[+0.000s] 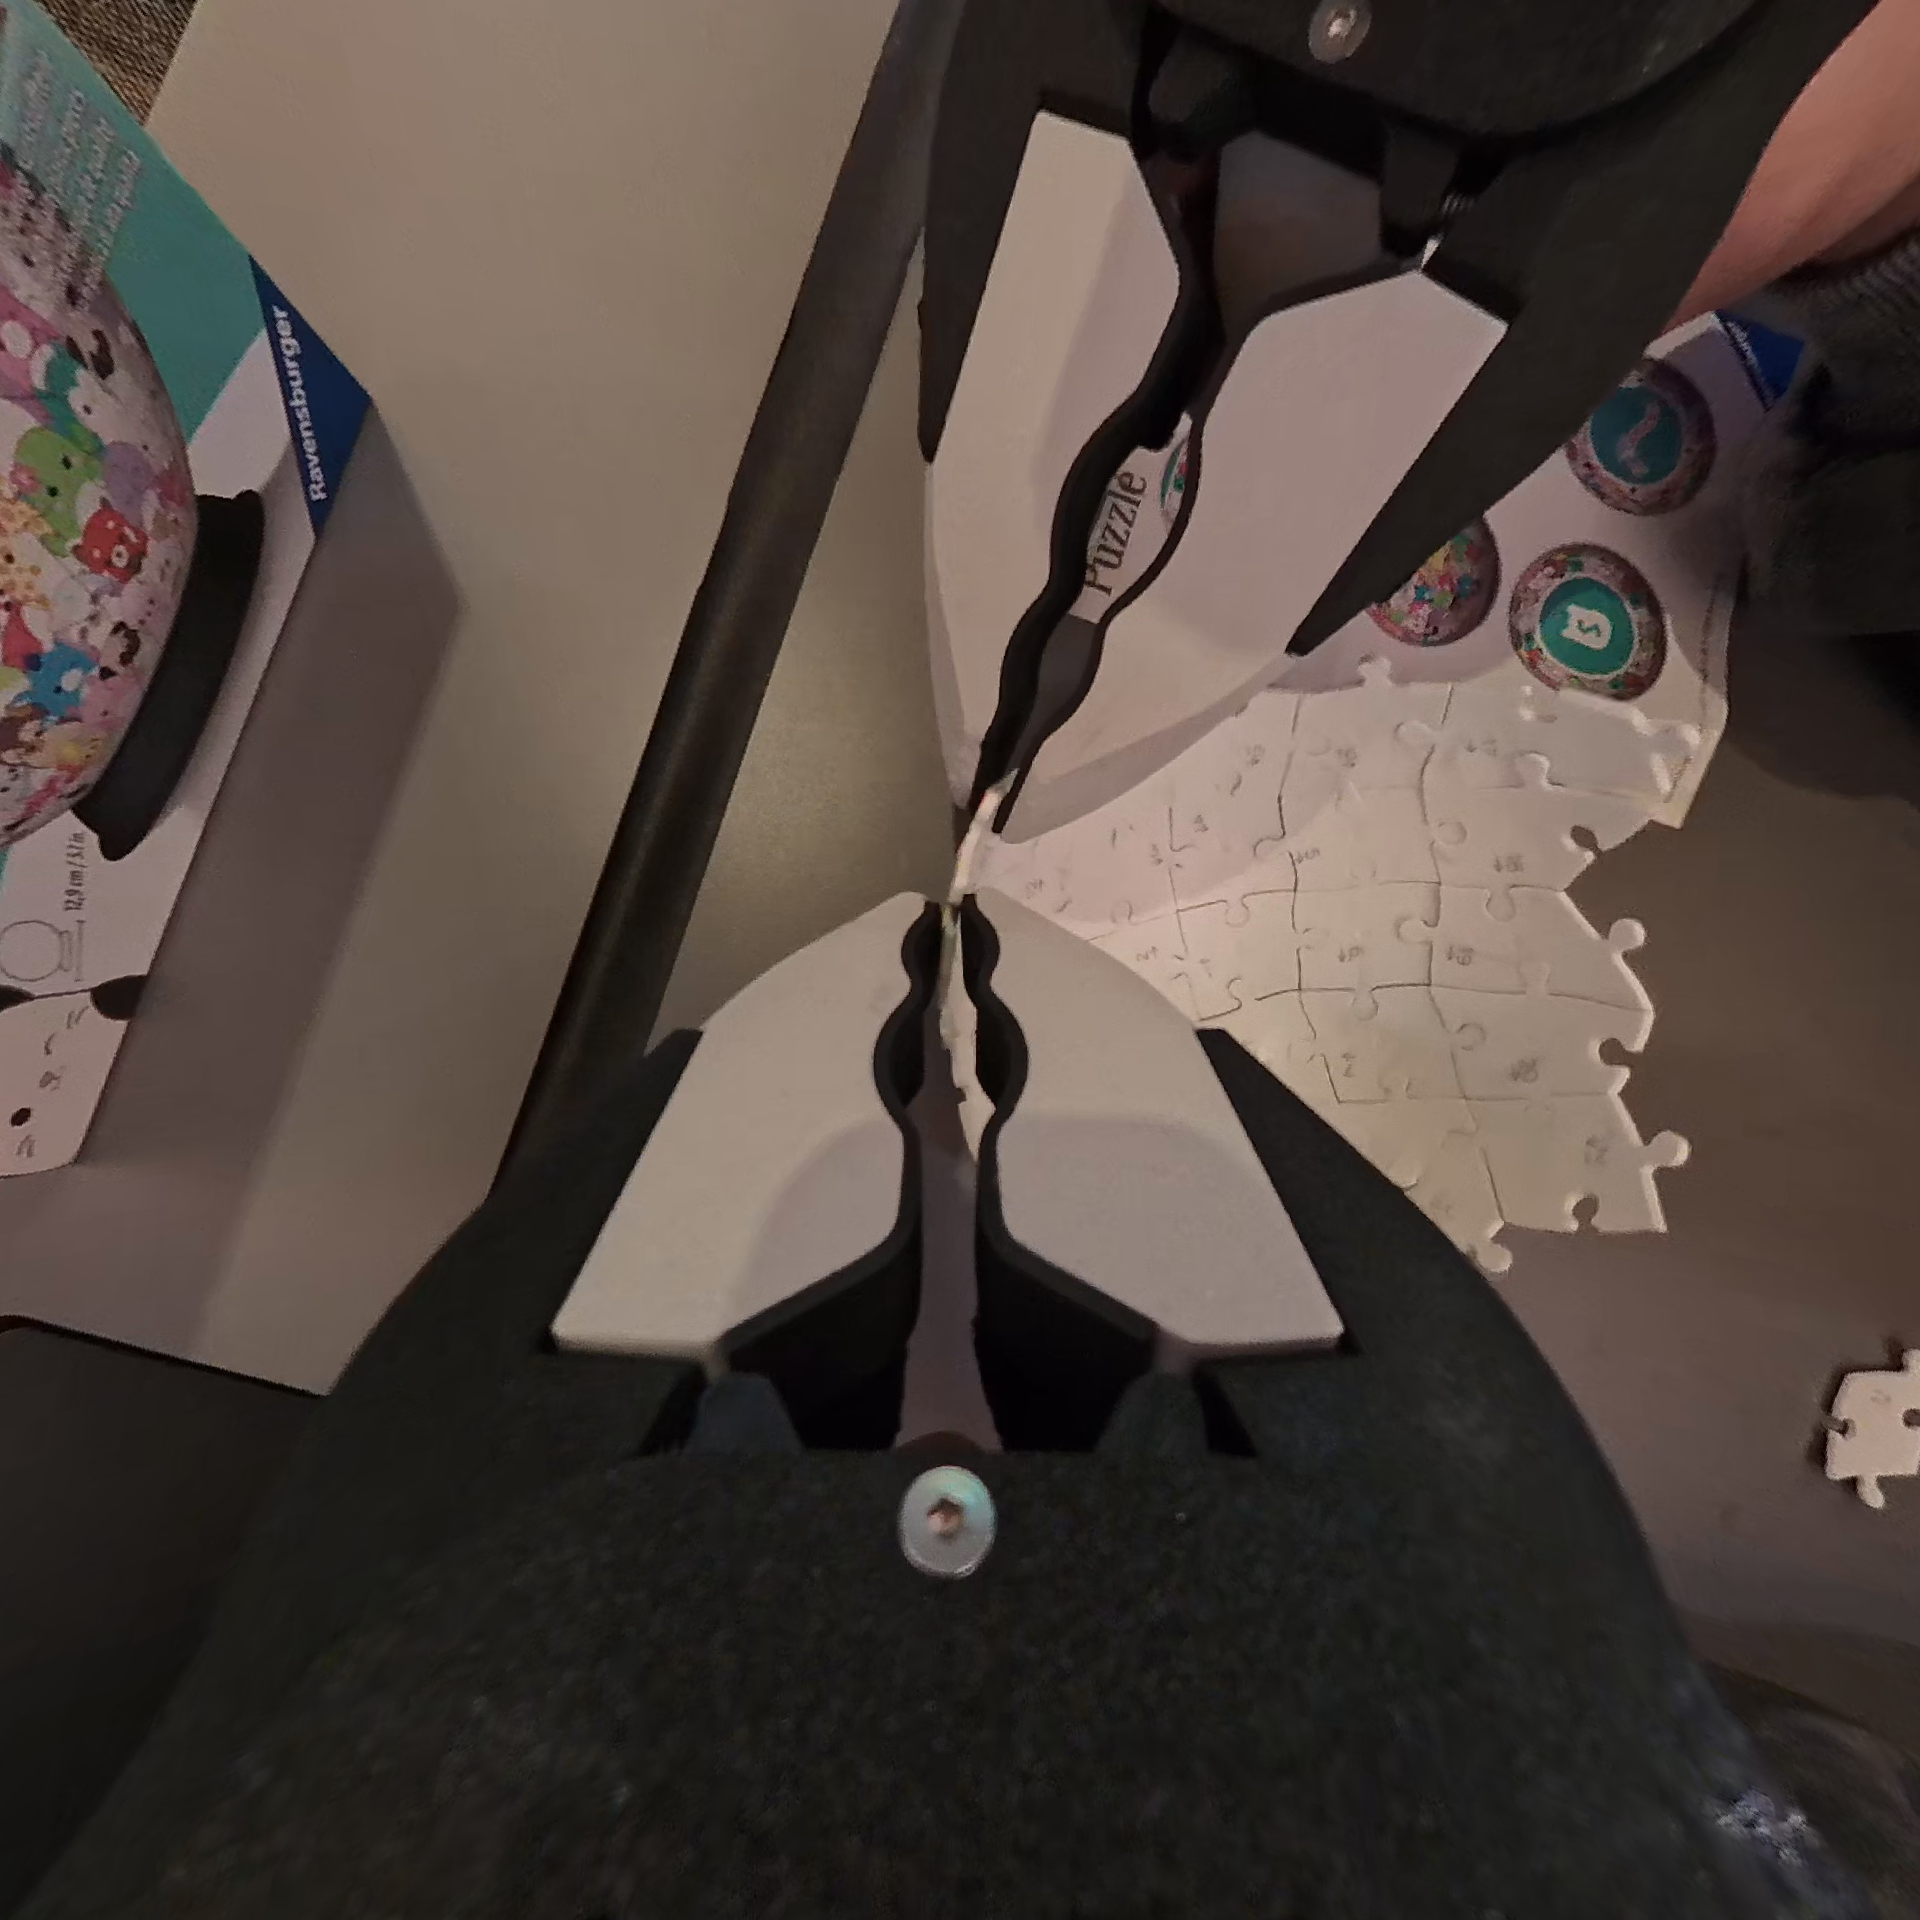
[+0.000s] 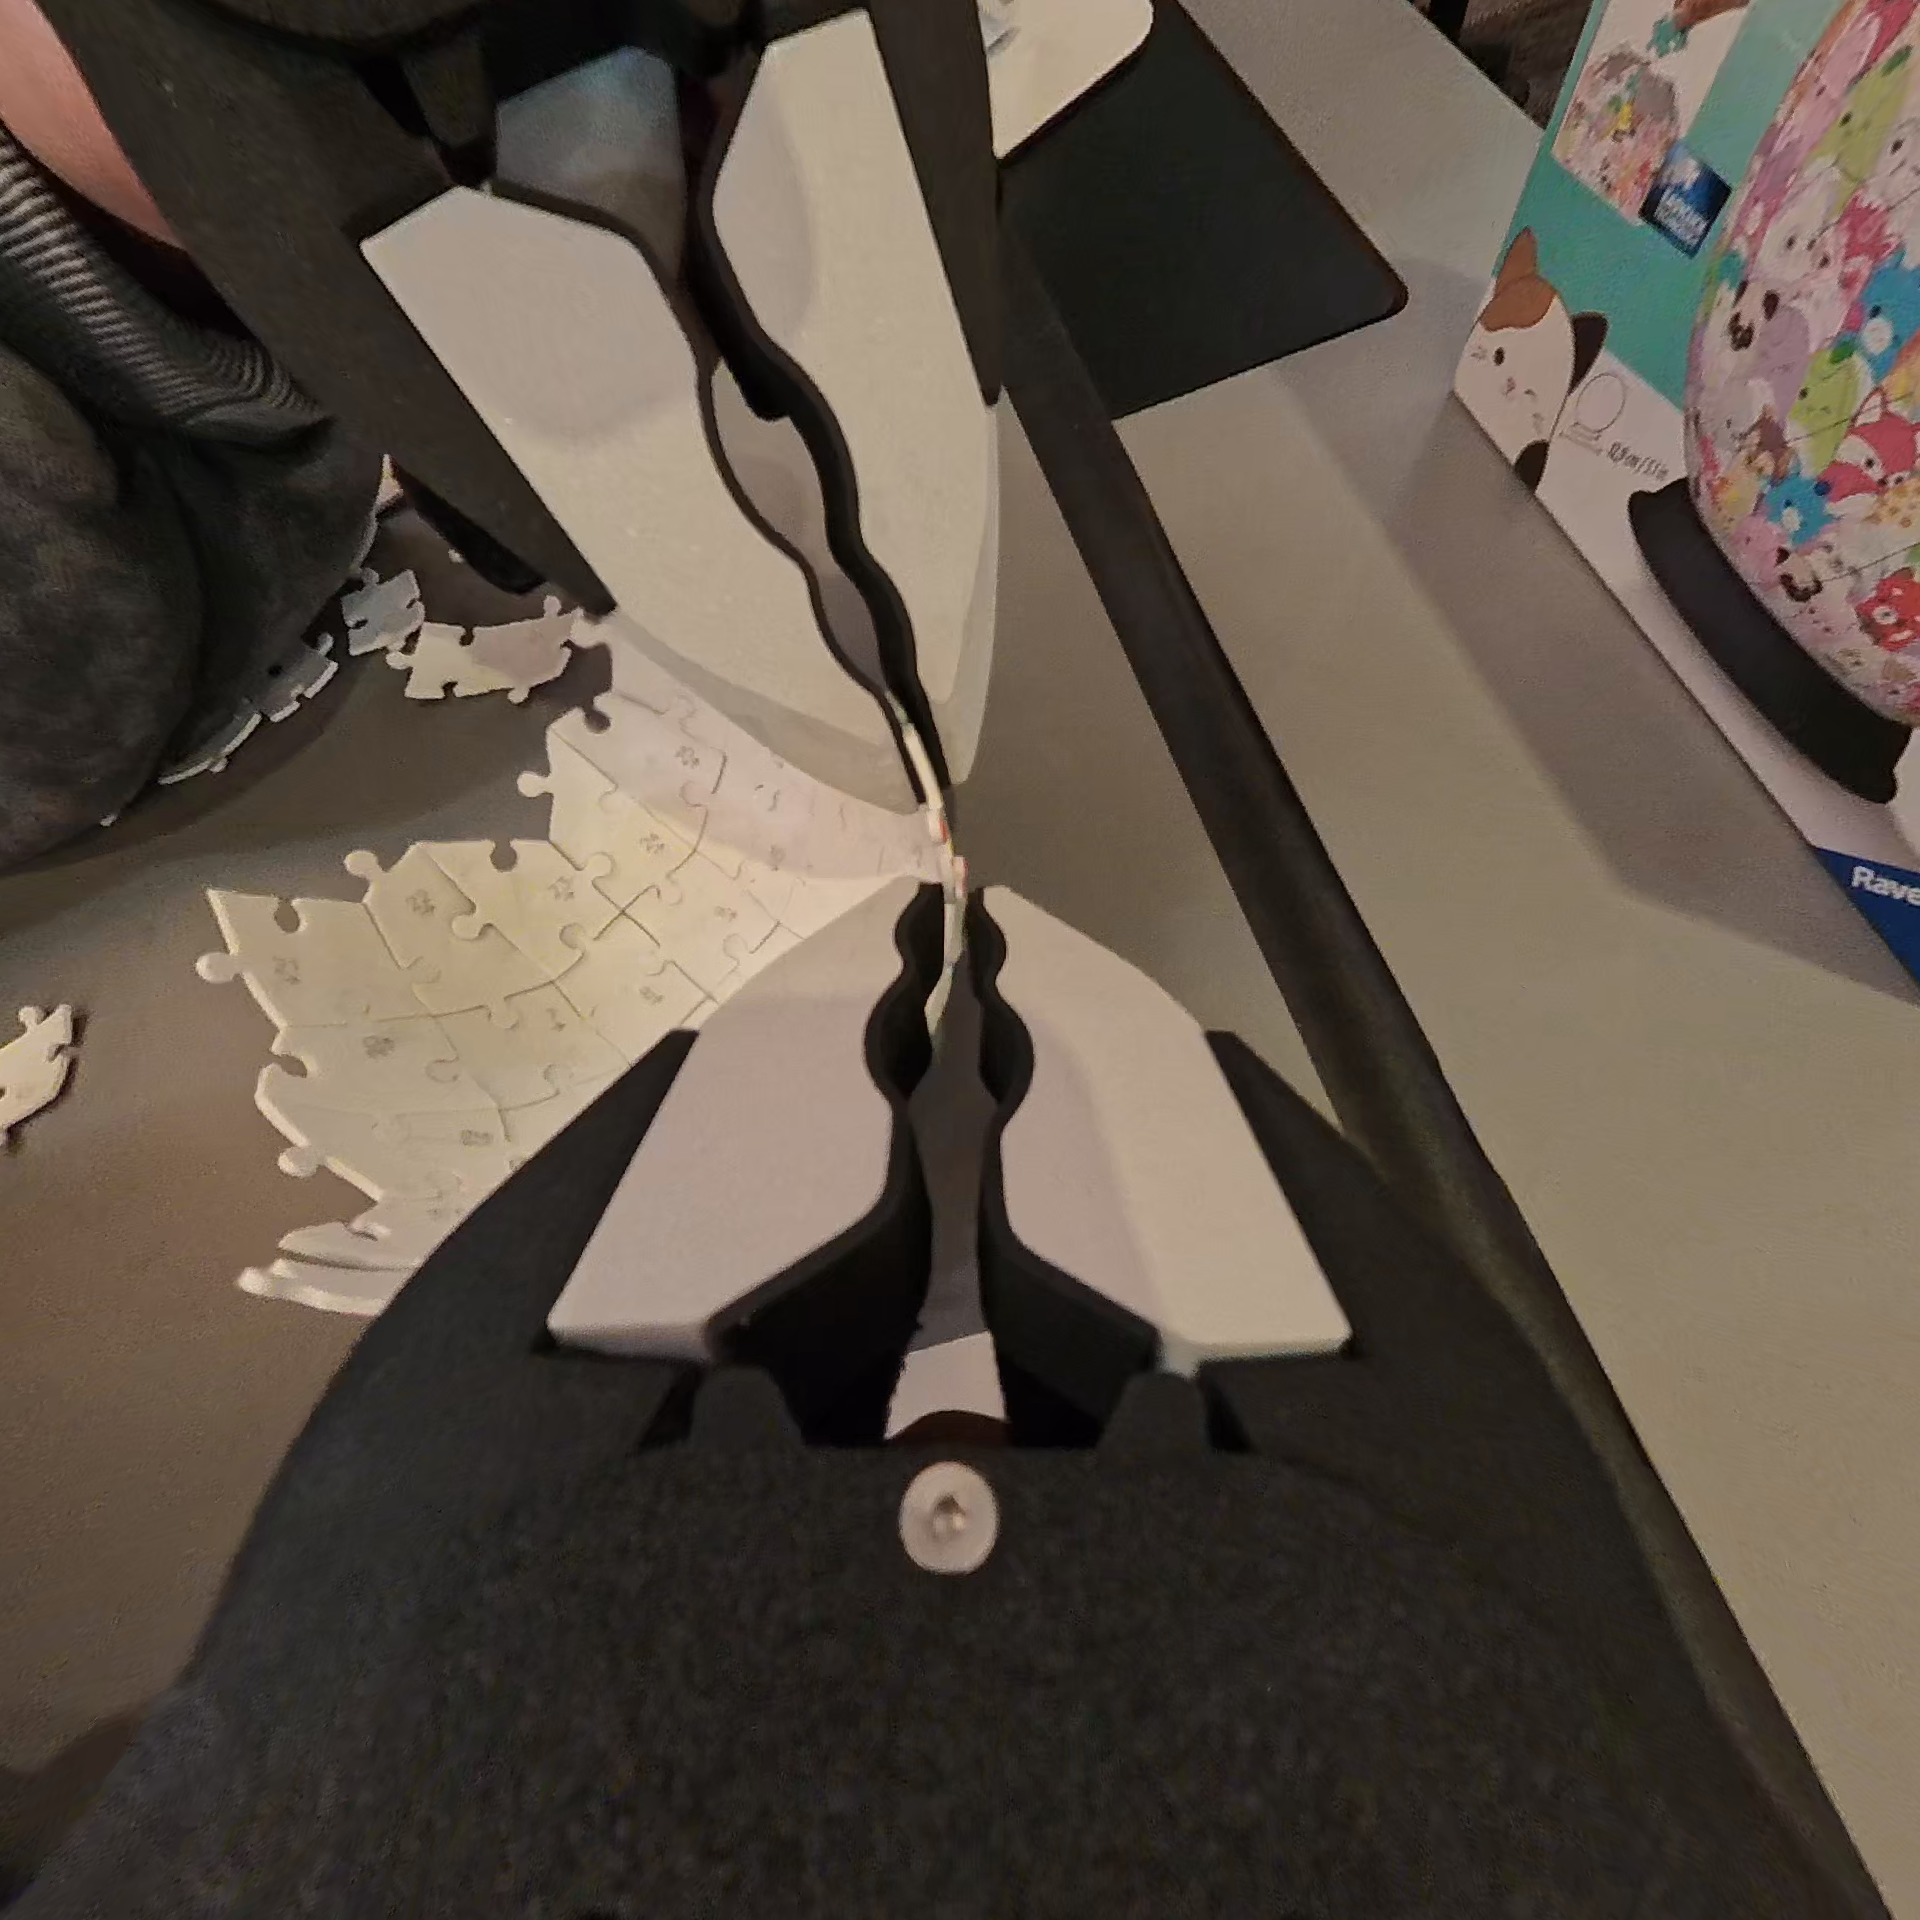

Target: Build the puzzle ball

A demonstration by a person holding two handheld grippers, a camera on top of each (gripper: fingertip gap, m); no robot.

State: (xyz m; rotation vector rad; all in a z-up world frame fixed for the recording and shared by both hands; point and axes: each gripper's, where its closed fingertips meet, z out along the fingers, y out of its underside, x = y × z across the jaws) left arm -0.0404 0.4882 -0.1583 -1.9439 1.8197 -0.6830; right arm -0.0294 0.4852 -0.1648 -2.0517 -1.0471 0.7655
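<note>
Grippers, left gripper (image 1: 951, 920) and right gripper (image 2: 961, 899), pinch one puzzle-shell (image 1: 1455, 966) edge, sheet fanning toward three o'clock.

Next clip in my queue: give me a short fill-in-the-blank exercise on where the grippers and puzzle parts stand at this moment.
1. The left gripper and the right gripper both pinch the edge of the curved white sheet of joined puzzle pieces, their tips nearly ____.
2. That sheet shows its ____ side, marked with small numbers.
3. The colourful cardboard puzzle box pictures a finished ____ on a black stand.
4. A single loose white puzzle piece lies ____ from the sheet.

Missing: touching; white; ball; apart
</note>
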